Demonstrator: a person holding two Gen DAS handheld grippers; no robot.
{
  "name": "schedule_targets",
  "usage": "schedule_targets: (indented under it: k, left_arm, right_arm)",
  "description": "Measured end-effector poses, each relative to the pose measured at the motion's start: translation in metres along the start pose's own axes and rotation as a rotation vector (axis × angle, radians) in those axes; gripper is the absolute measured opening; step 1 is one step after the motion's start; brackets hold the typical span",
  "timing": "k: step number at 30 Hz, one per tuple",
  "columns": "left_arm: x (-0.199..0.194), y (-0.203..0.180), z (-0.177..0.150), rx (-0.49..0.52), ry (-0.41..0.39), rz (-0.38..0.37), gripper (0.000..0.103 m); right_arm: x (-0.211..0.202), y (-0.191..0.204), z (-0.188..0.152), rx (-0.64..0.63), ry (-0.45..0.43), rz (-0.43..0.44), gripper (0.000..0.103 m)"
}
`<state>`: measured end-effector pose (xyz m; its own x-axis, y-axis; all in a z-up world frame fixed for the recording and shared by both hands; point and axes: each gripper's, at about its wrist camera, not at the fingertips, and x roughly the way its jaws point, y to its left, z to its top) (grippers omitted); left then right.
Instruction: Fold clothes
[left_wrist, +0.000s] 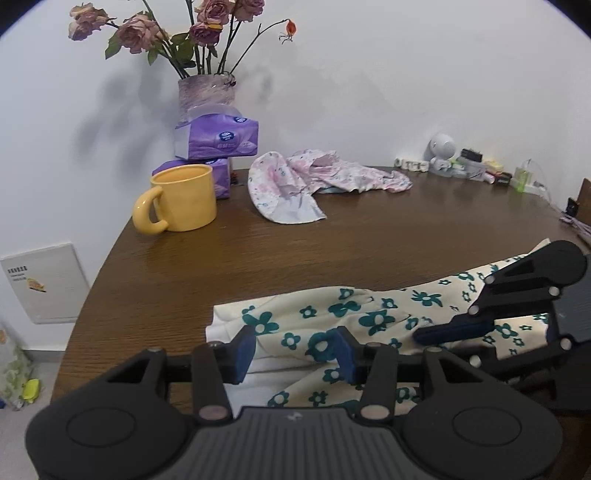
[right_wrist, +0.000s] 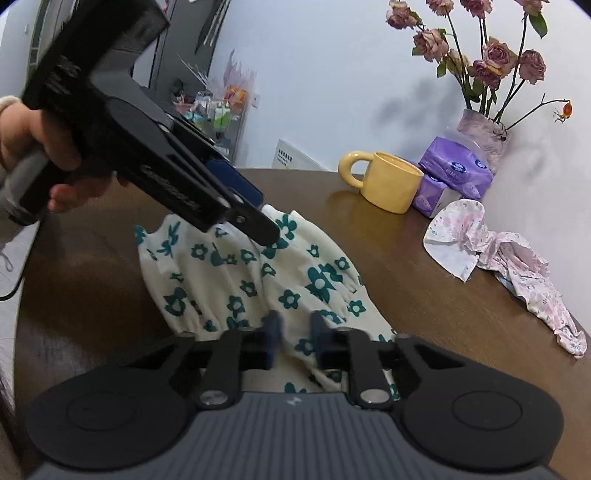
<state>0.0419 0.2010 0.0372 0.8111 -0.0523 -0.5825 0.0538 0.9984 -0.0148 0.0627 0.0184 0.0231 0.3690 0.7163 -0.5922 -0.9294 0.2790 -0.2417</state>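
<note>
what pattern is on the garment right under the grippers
Cream with teal flowers, on the garment; it shows best in the right wrist view.

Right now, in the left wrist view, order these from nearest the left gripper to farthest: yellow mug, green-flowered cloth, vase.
1. Green-flowered cloth, directly at the left gripper.
2. Yellow mug, mid-table, left.
3. Vase, against the wall, behind the mug.

A cream garment with teal flowers (left_wrist: 332, 317) lies rumpled at the near edge of the brown surface (left_wrist: 332, 251). A pink floral garment (left_wrist: 314, 181) lies crumpled farther back, by the wall.
</note>
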Motion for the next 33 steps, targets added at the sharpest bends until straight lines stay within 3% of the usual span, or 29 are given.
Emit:
schedule_targets:
  k: [2,10,14,16,18,19,27,28,29,30,33]
  left_arm:
    - [0.0,0.002,-0.001,-0.001,-0.003,-0.018,0.047]
    - [0.002,0.009,0.004,0.016,-0.002,-0.032,0.047]
    - [0.005,0.006,0.006,0.065,0.018,-0.022,0.048]
    - [0.007,0.005,0.008,0.095,0.027,-0.028,0.048]
    - [0.008,0.004,0.009,0.134,0.04,-0.044,0.05]
    - [0.009,0.003,0.01,0.158,0.049,-0.057,0.05]
    - [0.037,0.005,0.017,0.269,0.149,-0.207,0.048]
    - [0.041,0.006,0.016,0.269,0.171,-0.221,0.038]
    - [0.044,0.008,0.016,0.268,0.187,-0.238,0.016]
    - [0.045,0.008,0.016,0.266,0.189,-0.245,0.006]
    - [0.037,0.006,0.016,0.277,0.144,-0.222,0.003]
  right_arm:
    - [-0.001,0.0,0.003,-0.006,0.003,-0.004,0.002]
    - [-0.025,0.001,0.015,-0.028,-0.079,-0.034,0.001]
    - [-0.018,0.01,0.005,-0.044,-0.036,-0.016,0.002]
    - [-0.017,0.01,0.001,-0.032,-0.034,-0.013,0.007]
    - [-0.022,0.005,-0.001,-0.004,-0.049,-0.019,0.027]
    - [-0.024,0.001,-0.001,0.011,-0.049,-0.02,0.031]
    - [-0.007,-0.031,0.002,0.086,0.045,0.046,0.039]
    - [-0.004,-0.032,0.003,0.089,0.055,0.051,0.039]
    - [-0.001,-0.032,0.003,0.089,0.061,0.053,0.039]
    - [0.001,-0.033,0.004,0.089,0.068,0.054,0.04]
    - [0.005,-0.033,0.004,0.092,0.08,0.048,0.038]
